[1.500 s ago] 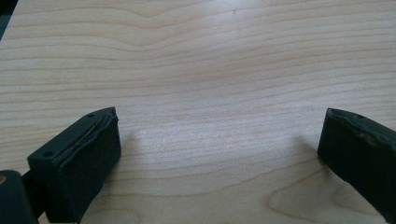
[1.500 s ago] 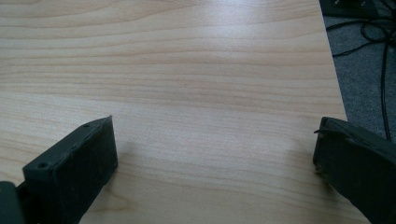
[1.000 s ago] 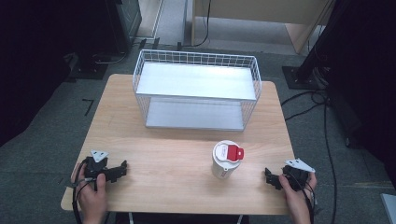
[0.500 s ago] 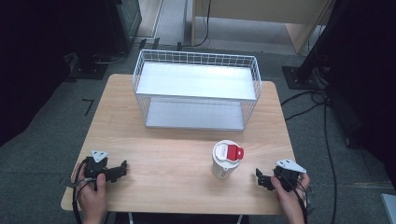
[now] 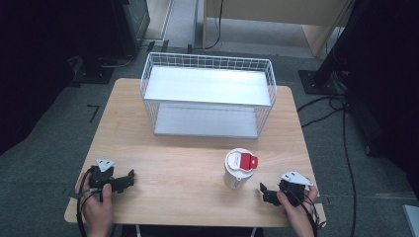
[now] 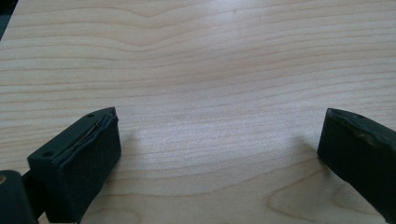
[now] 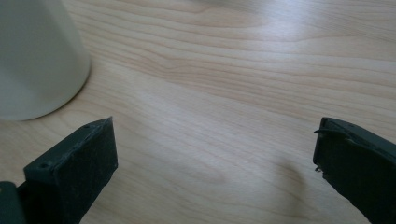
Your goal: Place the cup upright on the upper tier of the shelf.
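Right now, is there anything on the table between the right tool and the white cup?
Nothing visible. Bare table lies between the right tool and the cup. The right gripper view shows the cup just ahead and left of its open jaws, apart from them.

A lab or test room: a bare wooden table (image 5: 188,163) on grey carpet (image 5: 59,123), black equipment stands (image 5: 328,74) and trailing cables (image 5: 346,128) around it.

— Where's the left claw (image 5: 129,176)?
— Low at the near left of the table (image 5: 188,168), held in the left hand (image 5: 96,207), jaws spread wide (nothing between them).
— And the right claw (image 5: 263,192)?
— At the near right, in the right hand (image 5: 296,210), jaws likewise wide apart, pointing left.
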Available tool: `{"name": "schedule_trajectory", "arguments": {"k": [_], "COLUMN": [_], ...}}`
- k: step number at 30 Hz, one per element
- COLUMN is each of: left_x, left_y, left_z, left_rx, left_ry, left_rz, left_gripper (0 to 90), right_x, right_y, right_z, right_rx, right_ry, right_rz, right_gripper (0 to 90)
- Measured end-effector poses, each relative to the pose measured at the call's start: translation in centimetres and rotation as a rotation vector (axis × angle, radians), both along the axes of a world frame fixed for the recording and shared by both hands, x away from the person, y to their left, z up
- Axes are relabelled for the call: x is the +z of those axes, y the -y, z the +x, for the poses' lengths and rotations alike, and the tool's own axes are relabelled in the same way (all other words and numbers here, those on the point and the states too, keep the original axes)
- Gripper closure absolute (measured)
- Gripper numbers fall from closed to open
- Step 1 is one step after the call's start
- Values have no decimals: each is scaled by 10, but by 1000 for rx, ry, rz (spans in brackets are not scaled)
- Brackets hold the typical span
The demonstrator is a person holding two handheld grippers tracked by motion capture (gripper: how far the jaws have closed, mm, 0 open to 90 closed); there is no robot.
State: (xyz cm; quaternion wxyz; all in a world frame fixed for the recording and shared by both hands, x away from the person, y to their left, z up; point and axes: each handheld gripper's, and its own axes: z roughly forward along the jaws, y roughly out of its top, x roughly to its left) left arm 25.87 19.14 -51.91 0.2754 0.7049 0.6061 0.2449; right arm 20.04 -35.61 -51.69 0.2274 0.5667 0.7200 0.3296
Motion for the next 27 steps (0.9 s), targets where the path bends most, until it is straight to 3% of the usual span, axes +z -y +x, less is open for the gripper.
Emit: {"name": "schedule_trajectory", "arguments": {"k": [18,27], "left_x": [0,0], "left_y": [0,0], "left_z": [0,0], "left_rx": [0,0], "left_ry": [0,0], "left_rz": [0,0], "left_gripper": [0,0], "right_x": [4,11], "right_y": [-29,-45], "right_z": [-7,-9], "right_rx": [127,194], "right_ry": [13,39], "right_rz": [34,104], "right_gripper": [0,0]}}
